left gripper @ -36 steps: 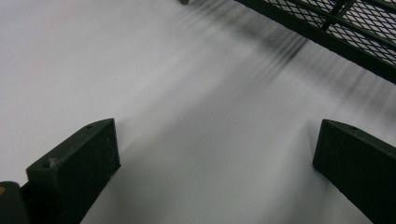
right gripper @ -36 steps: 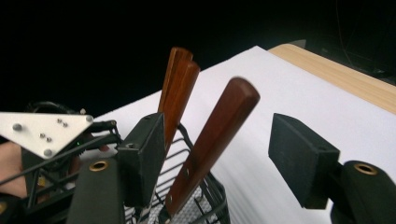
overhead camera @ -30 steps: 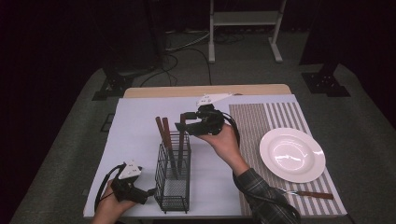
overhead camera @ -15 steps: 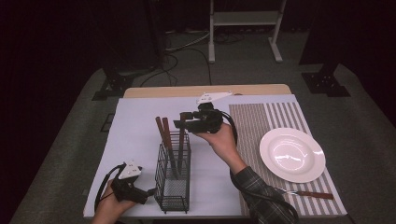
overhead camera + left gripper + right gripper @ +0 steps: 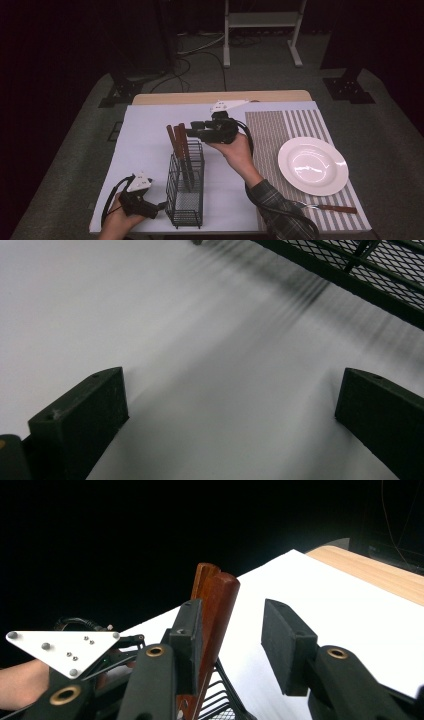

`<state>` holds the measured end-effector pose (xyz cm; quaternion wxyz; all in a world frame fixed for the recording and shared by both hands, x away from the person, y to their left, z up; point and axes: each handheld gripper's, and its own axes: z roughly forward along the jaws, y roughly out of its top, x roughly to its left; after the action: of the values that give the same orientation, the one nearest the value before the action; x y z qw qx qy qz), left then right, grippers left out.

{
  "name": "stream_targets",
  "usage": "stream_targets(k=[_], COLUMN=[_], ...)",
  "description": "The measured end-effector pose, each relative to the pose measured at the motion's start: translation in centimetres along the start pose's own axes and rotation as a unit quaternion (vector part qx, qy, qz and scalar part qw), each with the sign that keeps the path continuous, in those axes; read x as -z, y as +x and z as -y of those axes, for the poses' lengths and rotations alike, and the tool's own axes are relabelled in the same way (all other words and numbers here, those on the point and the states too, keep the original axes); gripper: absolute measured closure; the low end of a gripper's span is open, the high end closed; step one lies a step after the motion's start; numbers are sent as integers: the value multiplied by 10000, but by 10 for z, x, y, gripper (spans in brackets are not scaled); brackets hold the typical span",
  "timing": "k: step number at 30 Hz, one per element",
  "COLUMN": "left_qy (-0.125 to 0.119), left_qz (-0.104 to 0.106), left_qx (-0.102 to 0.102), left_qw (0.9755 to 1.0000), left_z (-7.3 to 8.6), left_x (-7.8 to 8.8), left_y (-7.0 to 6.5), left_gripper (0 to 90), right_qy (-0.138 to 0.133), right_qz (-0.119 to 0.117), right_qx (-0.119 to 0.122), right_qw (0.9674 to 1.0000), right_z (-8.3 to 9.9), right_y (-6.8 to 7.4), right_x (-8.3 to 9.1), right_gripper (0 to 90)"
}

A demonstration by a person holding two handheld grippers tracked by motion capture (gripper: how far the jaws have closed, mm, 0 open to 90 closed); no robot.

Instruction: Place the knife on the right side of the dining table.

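A black wire cutlery basket [image 5: 185,192] stands on the white sheet with two brown wooden handles [image 5: 179,139] sticking up out of it. My right gripper [image 5: 193,131] is held level at the handle tops. In the right gripper view the handles [image 5: 216,602] lie against one pad, while the other pad [image 5: 286,647] stands apart from them. Its jaws [image 5: 239,642] have just been closing, with the handles between them. My left gripper [image 5: 156,207] rests on the sheet beside the basket's foot, open [image 5: 230,410] over bare white surface, with the basket's mesh [image 5: 350,265] ahead.
A white plate [image 5: 312,165] sits on a striped placemat [image 5: 277,127] at the right. A wooden-handled utensil [image 5: 332,207] lies near the front right edge. Bare wood of the table [image 5: 220,96] runs along the back, with stands and cables on the floor behind.
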<state>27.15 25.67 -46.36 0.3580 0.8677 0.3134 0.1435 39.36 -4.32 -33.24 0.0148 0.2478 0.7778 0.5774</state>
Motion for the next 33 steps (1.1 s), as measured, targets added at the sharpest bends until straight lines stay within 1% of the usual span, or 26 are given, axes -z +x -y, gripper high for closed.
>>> stream_targets(k=[1, 2, 3, 5, 6, 9, 12, 17, 19, 21, 23, 27, 30, 31, 32, 33], left_qy=[0, 0, 0, -1, -1, -2, -9, -11, -11, -11, -11, -10, -2, -2, -5, -5], left_qz=[0, 1, 1, 0, 0, -2, 0, 1, 3, 1, 0, 0, 0, 0, 1, 1], left_qx=[0, 2, 2, 1, 1, 3, 10, 12, 14, 13, 12, 11, 2, 2, 4, 4], left_qw=[10000, 10000, 10000, 10000, 10000, 10000, 10000, 10000, 10000, 10000, 10000, 10000, 10000, 10000, 10000, 10000], left_z=[0, 0, 0, 0, 0, 0, 0, 0, 0, 0, 0, 0, 0, 0, 0, 0], left_x=[0, 0, 0, 0, 0, 0, 0, 0, 0, 0, 0, 0, 0, 0, 0, 0], left_y=[0, 0, 0, 0, 0, 0, 0, 0, 0, 0, 0, 0, 0, 0, 0, 0], left_gripper=[0, 0, 0, 0, 0, 0, 0, 0, 0, 0, 0, 0, 0, 0, 0, 0], right_qy=[0, -8, -18, -33, -30, -6, 4, -43, -47, -43, -74, -104, -181, -181, -236, -236], right_qz=[0, -7, -25, -66, -140, -163, -202, -332, -344, -335, -345, -356, -416, -416, -479, -479], right_qx=[0, -30, -58, -64, -71, -64, -89, -194, -183, -167, -178, -208, -208, -208, -191, -191], right_qw=[10000, 10000, 10000, 10000, 9999, 9998, 9998, 9993, 9992, 9993, 9992, 9991, 9988, 9988, 9984, 9984], right_z=[0, 0, 0, -1, -1, -1, -2, -2, -2, -2, -2, -1, 1, 1, 2, 2], right_y=[0, -1, -1, -2, -1, 0, 0, -3, -3, -3, -4, -4, 0, 0, 3, 3], right_x=[0, -1, -2, -3, -7, -11, -19, -24, -25, -25, -24, -21, -13, -13, -8, -8], right_gripper=[578, 549, 546, 547, 554, 562, 606, 623, 665, 675, 717, 725, 741, 741, 748, 748])
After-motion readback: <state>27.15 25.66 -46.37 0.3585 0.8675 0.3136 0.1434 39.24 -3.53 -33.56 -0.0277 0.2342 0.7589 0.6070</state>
